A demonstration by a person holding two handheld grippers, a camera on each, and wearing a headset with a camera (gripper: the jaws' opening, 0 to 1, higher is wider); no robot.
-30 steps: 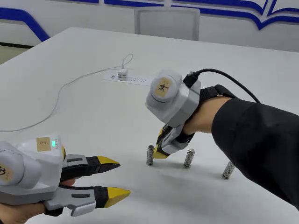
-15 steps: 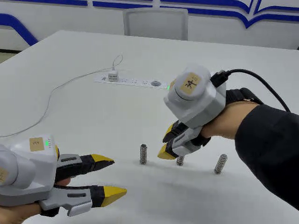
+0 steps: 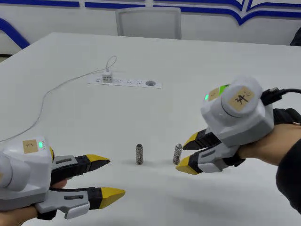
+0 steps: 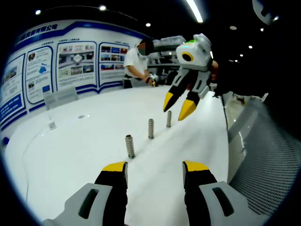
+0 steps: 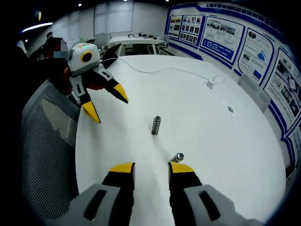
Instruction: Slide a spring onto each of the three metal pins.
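Left hand-held gripper (image 3: 111, 177), grey and black with yellow tips, hovers low over the plain white bench (image 3: 94, 117); jaws wide, nothing in them. Right hand-held gripper (image 3: 186, 153), same build, also empty, jaws partly apart, tips close by the row of springs.

Left gripper view shows a row: near coiled steel spring (image 4: 130, 146), middle coiled steel spring (image 4: 151, 128), far coiled steel spring (image 4: 169, 118). All stand upright on the bench. The thin metal pins are hidden inside the coils, so I can't confirm seating.

Judgement: all three look loaded, so the step in hand is check and clear.

To do it well:
- Lift the right hand-held gripper up and away from the row, not sideways through it.
- Keep the jaws apart, since the light coils could tip or lift off if clipped.
- Check each coil sits down at bench level, not hung near a pin top.
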